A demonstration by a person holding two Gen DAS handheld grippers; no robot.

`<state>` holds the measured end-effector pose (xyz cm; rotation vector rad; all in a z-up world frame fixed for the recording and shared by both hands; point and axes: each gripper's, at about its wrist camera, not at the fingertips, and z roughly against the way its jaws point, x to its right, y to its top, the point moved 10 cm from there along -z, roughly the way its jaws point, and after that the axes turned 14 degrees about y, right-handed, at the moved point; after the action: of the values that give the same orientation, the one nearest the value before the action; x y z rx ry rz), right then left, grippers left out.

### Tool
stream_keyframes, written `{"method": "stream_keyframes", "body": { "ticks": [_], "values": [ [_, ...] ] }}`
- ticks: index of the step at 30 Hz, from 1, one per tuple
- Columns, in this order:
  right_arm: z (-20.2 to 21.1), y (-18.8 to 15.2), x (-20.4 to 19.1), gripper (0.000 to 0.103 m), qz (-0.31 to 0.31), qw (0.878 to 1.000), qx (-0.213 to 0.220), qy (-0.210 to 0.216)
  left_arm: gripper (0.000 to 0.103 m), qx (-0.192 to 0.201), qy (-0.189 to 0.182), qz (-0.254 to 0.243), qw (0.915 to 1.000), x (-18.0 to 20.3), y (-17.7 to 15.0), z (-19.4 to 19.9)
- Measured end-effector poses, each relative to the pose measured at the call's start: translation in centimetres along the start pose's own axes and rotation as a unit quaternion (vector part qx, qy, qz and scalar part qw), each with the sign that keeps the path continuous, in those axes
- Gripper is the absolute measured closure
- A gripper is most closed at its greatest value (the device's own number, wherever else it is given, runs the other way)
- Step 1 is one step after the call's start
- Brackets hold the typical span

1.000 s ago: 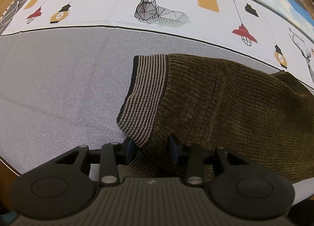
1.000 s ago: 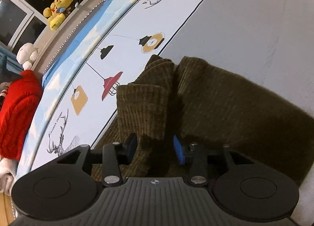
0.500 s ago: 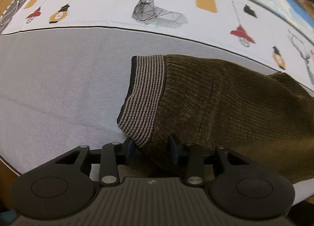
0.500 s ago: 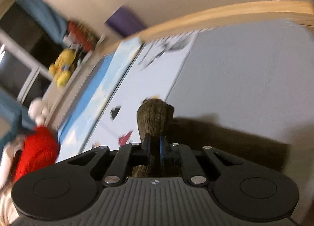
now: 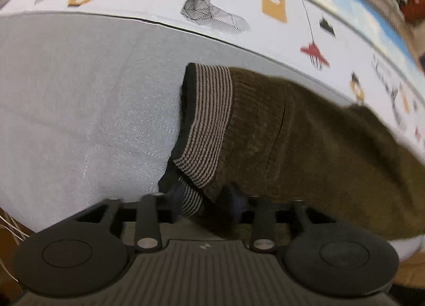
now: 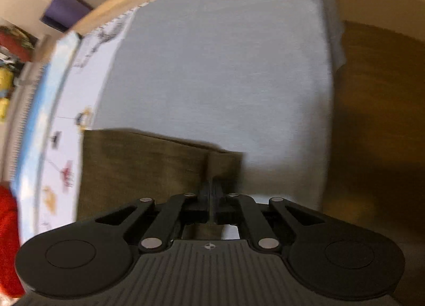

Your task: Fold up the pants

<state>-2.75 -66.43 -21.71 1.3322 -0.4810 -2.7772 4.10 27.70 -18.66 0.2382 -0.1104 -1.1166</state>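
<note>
The pants (image 5: 305, 146) lie on a grey sheet (image 5: 79, 109), just near of a printed cloth (image 5: 212, 8) with deer and lamps that runs along the far side. They are olive, ribbed like corduroy or chenille, with a striped waistband (image 5: 207, 122) at their left end. In the left wrist view they stretch away to the right, mostly flat.

The left gripper (image 5: 203, 201) has its fingers spread, one on either side of the near corner of the waistband. The cloth sits between them but is not pinched, so the gripper is released. The right gripper (image 6: 212, 191) is clenched on a fold of the pants (image 6: 148, 162) at the leg end. Its jaws are pressed nearly together with olive cloth rising between them. That view is blurred, so how much cloth is lifted is hard to tell.

The fabric looks soft, thick and limp. It should drape and sag rather than hold a line, and its pile will likely cling to the sheet instead of sliding. It looks light enough for a single pinch, though a held corner will trail the rest behind. The waistband is the firmest part and its near corner the best hold for the left gripper. Pinching both layers there should keep the top from peeling off the bottom. On the right, the doubled edge already held seems a sound grip.
</note>
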Motion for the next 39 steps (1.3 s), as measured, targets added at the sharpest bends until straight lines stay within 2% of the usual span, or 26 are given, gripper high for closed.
{"method": "stream_keyframes", "body": {
  "ticks": [1, 5, 8, 13, 14, 15, 16, 20, 23, 26, 28, 29, 30, 32, 33, 35, 37, 39],
  "values": [
    [-0.2, 0.1, -0.4, 0.097, 0.005, 1.000, -0.001, 0.008, 0.048, -0.002, -0.006, 0.009, 0.9999, -0.1, 0.2, 0.0],
    [-1.4, -0.3, -1.4, 0.076, 0.037, 0.999, -0.013, 0.001, 0.047, -0.008, -0.020, 0.033, 0.9992, -0.1, 0.7, -0.2],
    [-2.2, -0.5, -1.8, 0.075, 0.060, 0.998, -0.017, -0.009, 0.047, -0.011, -0.015, 0.036, 0.9992, 0.0, 1.0, -0.7],
    [-2.9, -0.4, -1.9, 0.076, 0.090, 0.996, -0.019, -0.021, 0.049, -0.009, -0.001, 0.029, 0.9995, 0.4, 1.4, -1.3],
    [-2.9, -0.3, -2.0, 0.083, 0.096, 0.995, -0.018, -0.023, 0.049, -0.008, 0.006, 0.027, 0.9996, 0.4, 1.5, -1.4],
    [-2.8, -0.2, -2.1, 0.091, 0.102, 0.994, -0.014, -0.026, 0.057, -0.006, 0.013, 0.028, 0.9995, 0.4, 1.7, -1.4],
    [-2.6, -0.1, -2.4, 0.092, 0.107, 0.994, -0.011, -0.023, 0.068, -0.003, 0.024, 0.029, 0.9993, 0.1, 1.8, -1.4],
    [-0.9, 0.3, -3.8, 0.095, 0.115, 0.993, 0.008, -0.010, 0.078, 0.018, 0.024, 0.031, 0.9991, 0.2, 2.1, -0.4],
    [1.1, 0.7, -4.5, 0.096, 0.102, 0.994, 0.028, 0.011, 0.082, 0.056, 0.003, 0.040, 0.9976, 0.0, 2.5, 1.7],
    [3.8, 1.2, -5.4, 0.096, 0.077, 0.994, 0.048, 0.052, 0.083, 0.092, -0.061, 0.100, 0.9888, -2.0, 2.6, 4.5],
    [4.6, 1.6, -5.4, 0.096, 0.095, 0.993, 0.052, 0.052, 0.083, 0.082, -0.068, 0.115, 0.9876, -3.1, 2.1, 4.3],
    [4.5, 1.7, -4.7, 0.096, 0.105, 0.993, 0.048, 0.030, 0.083, 0.062, -0.068, 0.120, 0.9885, -3.7, 1.7, 3.3],
    [3.8, 1.4, -3.5, 0.096, 0.108, 0.994, 0.028, 0.003, 0.083, 0.042, -0.061, 0.113, 0.9909, -3.9, 1.2, 2.3],
    [1.5, 0.1, -0.4, 0.096, 0.096, 0.994, -0.038, -0.043, 0.082, 0.016, -0.019, 0.068, 0.9974, -3.5, 0.4, 0.6],
    [1.1, -0.1, 0.7, 0.096, 0.086, 0.994, -0.047, -0.056, 0.080, 0.002, -0.003, 0.046, 0.9989, -3.1, -0.1, -0.2],
    [0.5, -0.2, 0.9, 0.094, 0.089, 0.993, -0.055, -0.053, 0.072, -0.010, 0.024, 0.011, 0.9996, -2.3, -0.5, -0.8],
    [0.5, -0.3, 0.4, 0.090, 0.112, 0.990, -0.061, -0.058, 0.063, 0.004, 0.040, 0.007, 0.9992, -2.5, -0.1, -0.3],
    [1.1, 0.1, -0.1, 0.089, 0.124, 0.989, -0.049, -0.064, 0.063, 0.042, 0.058, 0.016, 0.9973, -3.0, 0.9, 1.3]
  ]
}}
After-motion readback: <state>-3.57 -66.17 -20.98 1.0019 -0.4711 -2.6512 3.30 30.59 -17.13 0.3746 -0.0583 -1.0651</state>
